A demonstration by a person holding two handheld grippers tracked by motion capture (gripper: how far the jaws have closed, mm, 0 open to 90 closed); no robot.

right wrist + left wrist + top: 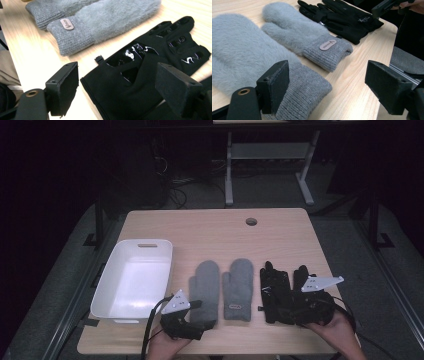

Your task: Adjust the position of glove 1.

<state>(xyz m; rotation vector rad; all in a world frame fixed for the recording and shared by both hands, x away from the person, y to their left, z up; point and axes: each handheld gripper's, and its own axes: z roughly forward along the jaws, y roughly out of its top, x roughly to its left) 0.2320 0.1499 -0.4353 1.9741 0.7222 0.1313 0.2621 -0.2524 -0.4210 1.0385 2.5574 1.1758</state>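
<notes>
Two fluffy grey mittens lie side by side mid-table: the left mitten (205,290) (242,62) and the right mitten (238,287) (302,35) (105,22), which has a small label on its cuff. To their right lie two black gloves (276,292) (347,20) (140,72). My left gripper (186,320) (329,87) is open just above the left mitten's knitted cuff. My right gripper (312,307) (117,87) is open over the cuff end of a black glove, nothing held.
An empty white plastic bin (133,280) stands at the table's left. A round cable hole (251,221) is near the far edge. Bare wood lies beyond the gloves. Another desk's legs (229,170) stand behind on the floor.
</notes>
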